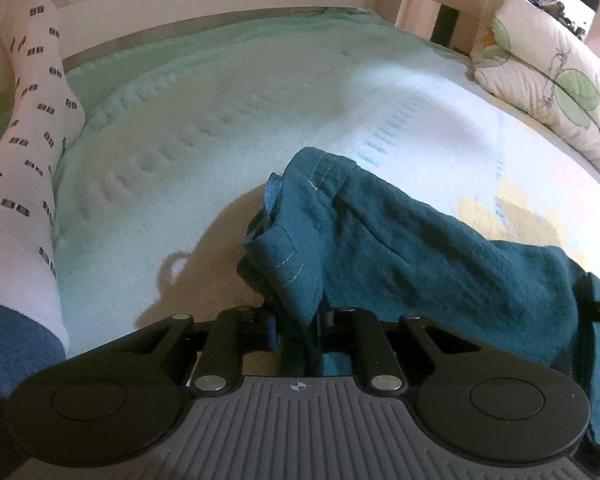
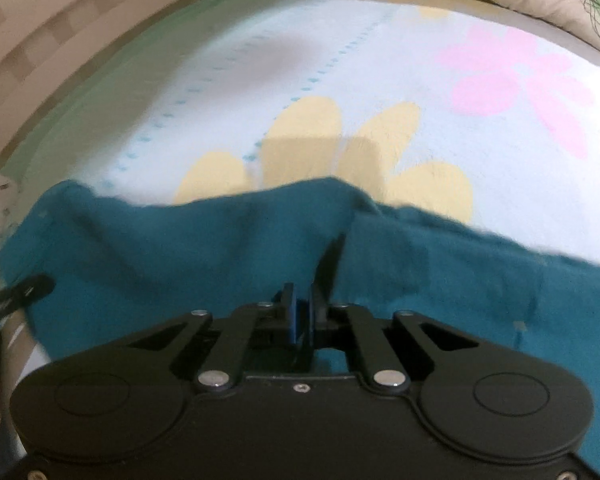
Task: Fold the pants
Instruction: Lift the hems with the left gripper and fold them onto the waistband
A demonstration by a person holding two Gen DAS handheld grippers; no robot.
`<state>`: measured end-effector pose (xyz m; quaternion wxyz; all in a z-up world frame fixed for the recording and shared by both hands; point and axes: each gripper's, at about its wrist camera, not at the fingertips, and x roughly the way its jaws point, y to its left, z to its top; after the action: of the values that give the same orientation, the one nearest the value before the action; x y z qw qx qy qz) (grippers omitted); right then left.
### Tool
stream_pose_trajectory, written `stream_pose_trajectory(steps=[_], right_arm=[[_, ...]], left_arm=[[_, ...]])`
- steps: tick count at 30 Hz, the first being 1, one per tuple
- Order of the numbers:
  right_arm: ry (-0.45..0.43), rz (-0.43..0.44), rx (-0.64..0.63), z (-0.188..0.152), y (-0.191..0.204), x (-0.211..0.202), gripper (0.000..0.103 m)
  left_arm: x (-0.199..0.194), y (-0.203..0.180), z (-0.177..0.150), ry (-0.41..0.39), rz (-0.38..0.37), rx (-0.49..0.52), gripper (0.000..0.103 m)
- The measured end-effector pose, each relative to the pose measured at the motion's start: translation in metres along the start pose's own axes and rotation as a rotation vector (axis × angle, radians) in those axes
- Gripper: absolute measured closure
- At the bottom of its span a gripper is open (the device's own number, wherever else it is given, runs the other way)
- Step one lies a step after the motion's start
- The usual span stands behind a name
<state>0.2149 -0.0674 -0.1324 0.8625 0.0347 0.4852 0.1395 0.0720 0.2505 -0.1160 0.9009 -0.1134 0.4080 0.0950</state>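
Observation:
The teal pants (image 1: 400,240) are held above a bed with a pale green and white blanket (image 1: 220,120). My left gripper (image 1: 294,312) is shut on a bunched hem or waistband edge of the pants, with stitching showing; its fingertips are hidden in the cloth. In the right wrist view the pants (image 2: 180,248) stretch across the lower frame. My right gripper (image 2: 302,316) is shut on the pants' edge, cloth draping over its fingers. The other gripper's black part (image 2: 16,292) shows at the left edge.
A person's leg in a white patterned sock (image 1: 28,140) stands at the left on the bed. A floral pillow (image 1: 548,76) lies at the right. A wooden bed frame (image 1: 220,0) runs along the back. The blanket has yellow (image 2: 312,140) and pink (image 2: 512,76) flower prints.

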Motion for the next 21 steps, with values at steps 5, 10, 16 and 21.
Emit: stream_pose_trajectory(steps=[5, 10, 16, 21], right_arm=[[0.024, -0.041, 0.041, 0.019, -0.008, 0.026, 0.103], [0.026, -0.058, 0.064, 0.032, -0.008, 0.030, 0.103], [-0.034, 0.055, 0.079, 0.012, -0.007, -0.019, 0.093], [0.033, 0.085, 0.058, -0.046, -0.006, -0.052, 0.091]], left_arm=[[0.003, 0.003, 0.000, 0.015, -0.010, -0.026, 0.088], [0.003, 0.003, -0.001, 0.012, -0.009, -0.027, 0.088], [-0.002, 0.009, -0.002, -0.012, -0.031, -0.047, 0.089], [-0.009, 0.004, 0.001, -0.034, -0.030, -0.029, 0.089]])
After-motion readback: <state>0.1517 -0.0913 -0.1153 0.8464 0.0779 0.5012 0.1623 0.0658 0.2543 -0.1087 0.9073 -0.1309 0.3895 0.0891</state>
